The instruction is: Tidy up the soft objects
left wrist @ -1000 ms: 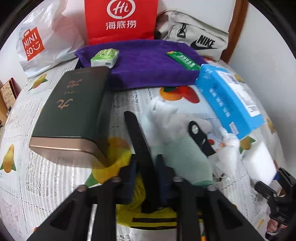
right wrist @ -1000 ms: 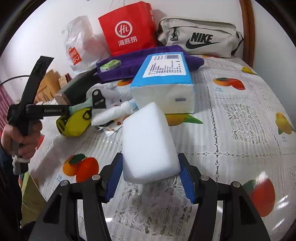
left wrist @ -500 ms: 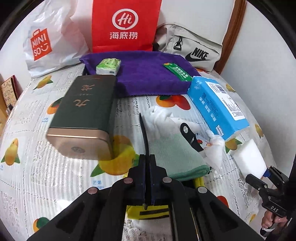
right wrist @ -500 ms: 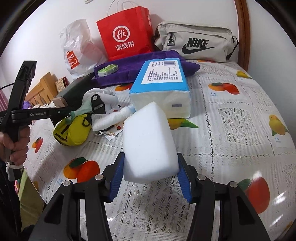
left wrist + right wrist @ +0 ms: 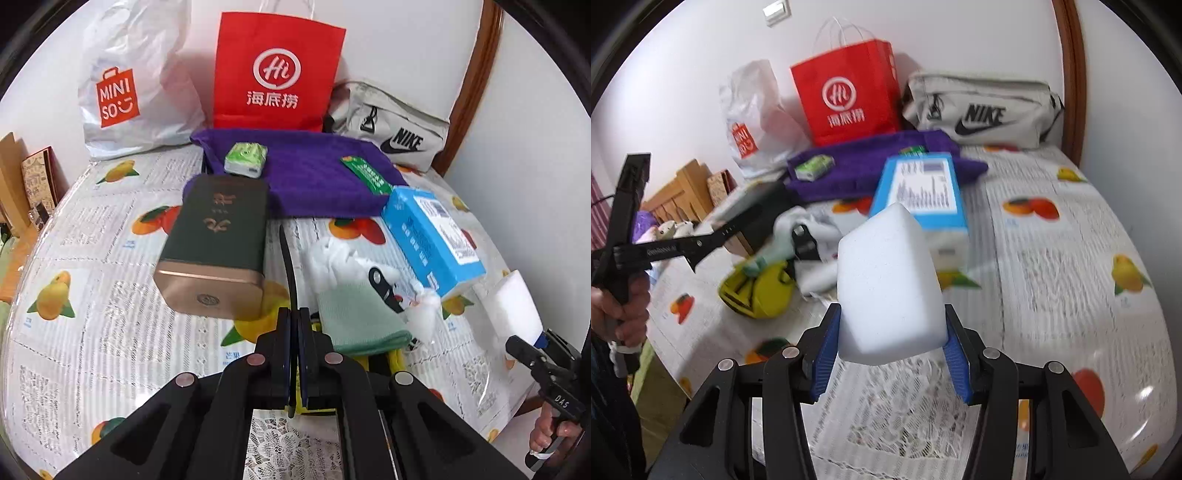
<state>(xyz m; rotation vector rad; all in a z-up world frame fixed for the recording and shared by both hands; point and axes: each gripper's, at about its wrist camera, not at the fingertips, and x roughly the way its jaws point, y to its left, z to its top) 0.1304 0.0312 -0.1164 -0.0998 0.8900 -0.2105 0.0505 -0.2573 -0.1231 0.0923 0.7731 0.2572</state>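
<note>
My right gripper [image 5: 891, 345] is shut on a white sponge block [image 5: 888, 284] and holds it above the table; it also shows in the left wrist view [image 5: 517, 308] at the right edge. My left gripper [image 5: 294, 321] is shut on a thin black strap [image 5: 289, 266] that runs forward from its pads. The strap belongs to a yellow pouch [image 5: 757, 291] lying under a folded green cloth [image 5: 354, 317] and a white glove [image 5: 332, 254]. A purple towel [image 5: 314, 177] lies at the back with a green tissue pack [image 5: 245, 158] on it.
A dark green tin box [image 5: 218, 240] lies left of the strap. A blue tissue pack [image 5: 432, 236] lies to the right. A red paper bag [image 5: 277, 74], a white Miniso bag [image 5: 129, 81] and a grey Nike bag [image 5: 391, 125] stand along the wall.
My left gripper closed on the black strap and pulled back and up. My right gripper lifted the white sponge off the table and higher.
</note>
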